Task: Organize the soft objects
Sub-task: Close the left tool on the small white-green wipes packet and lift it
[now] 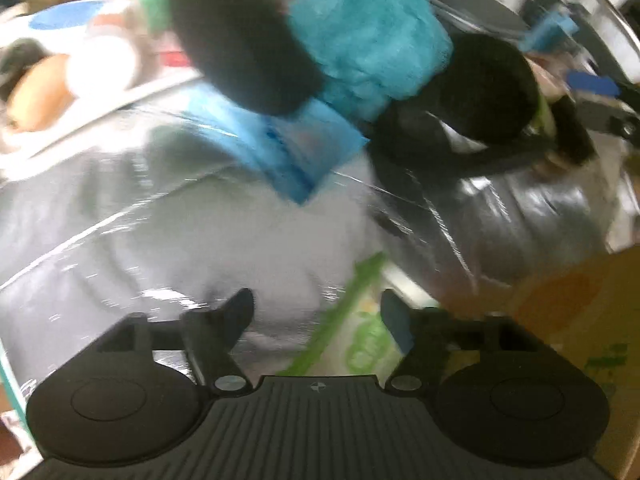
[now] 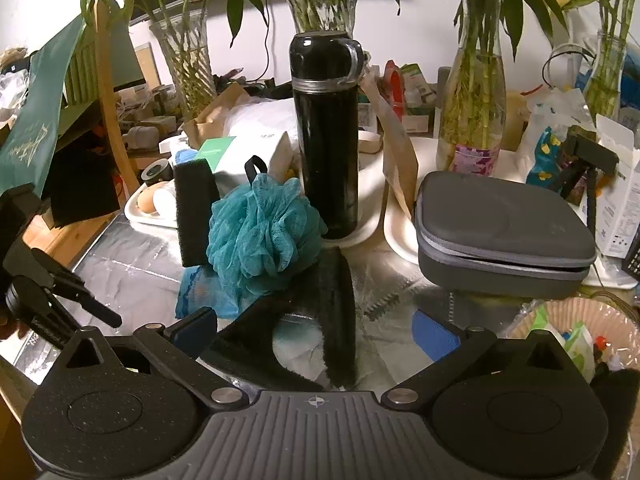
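Left wrist view: the left gripper is seen released, nothing pressed between its pads; a green-white soft pack lies just under it on the desk

Right wrist view: the right gripper is spread, empty, above a black sponge; the teal mesh puff, another black sponge and a blue cloth are gathered together

Progress: sorting is judged as not finished

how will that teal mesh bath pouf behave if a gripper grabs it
The teal mesh bath pouf is bunched netting, so it will probably squash under the pads and feel very light. Its ruffles look unlikely to slip, though it leans on the black sponge block.
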A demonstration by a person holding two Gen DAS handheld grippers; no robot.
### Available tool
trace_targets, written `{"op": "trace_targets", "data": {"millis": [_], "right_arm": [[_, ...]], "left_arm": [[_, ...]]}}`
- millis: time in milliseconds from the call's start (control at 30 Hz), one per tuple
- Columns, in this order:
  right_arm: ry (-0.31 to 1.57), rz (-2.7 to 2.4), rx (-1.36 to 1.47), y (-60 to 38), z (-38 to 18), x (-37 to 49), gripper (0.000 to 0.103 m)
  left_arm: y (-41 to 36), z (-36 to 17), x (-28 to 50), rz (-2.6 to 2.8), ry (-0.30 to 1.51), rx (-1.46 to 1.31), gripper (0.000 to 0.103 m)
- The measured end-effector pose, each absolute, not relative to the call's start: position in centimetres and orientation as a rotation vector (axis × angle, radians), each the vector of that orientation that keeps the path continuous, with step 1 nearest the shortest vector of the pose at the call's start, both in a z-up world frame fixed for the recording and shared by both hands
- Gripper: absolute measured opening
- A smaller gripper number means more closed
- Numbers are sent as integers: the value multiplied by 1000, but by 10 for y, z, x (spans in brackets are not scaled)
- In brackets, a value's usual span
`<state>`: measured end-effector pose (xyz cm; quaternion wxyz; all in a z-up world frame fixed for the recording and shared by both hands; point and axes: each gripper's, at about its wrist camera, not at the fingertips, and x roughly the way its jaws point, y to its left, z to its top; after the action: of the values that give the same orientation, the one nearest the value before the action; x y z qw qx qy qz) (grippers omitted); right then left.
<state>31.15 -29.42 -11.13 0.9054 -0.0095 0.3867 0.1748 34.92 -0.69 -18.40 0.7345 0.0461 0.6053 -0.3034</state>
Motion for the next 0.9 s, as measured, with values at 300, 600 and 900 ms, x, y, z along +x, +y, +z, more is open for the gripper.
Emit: {"op": "trace_targets", "data": {"millis": [300,600,900], "right_arm": [[804,348,-20,-297,-112,314,103],[806,338,-21,-299,-113,314,103],[801,338,-20,-297,-112,313,103]], "left_arm": [[-54,-189,358,-805,1401,331,78],[-95,-201,337,-806,1383,621,84],[-84,-194,332,-702,1311,633,52]]}}
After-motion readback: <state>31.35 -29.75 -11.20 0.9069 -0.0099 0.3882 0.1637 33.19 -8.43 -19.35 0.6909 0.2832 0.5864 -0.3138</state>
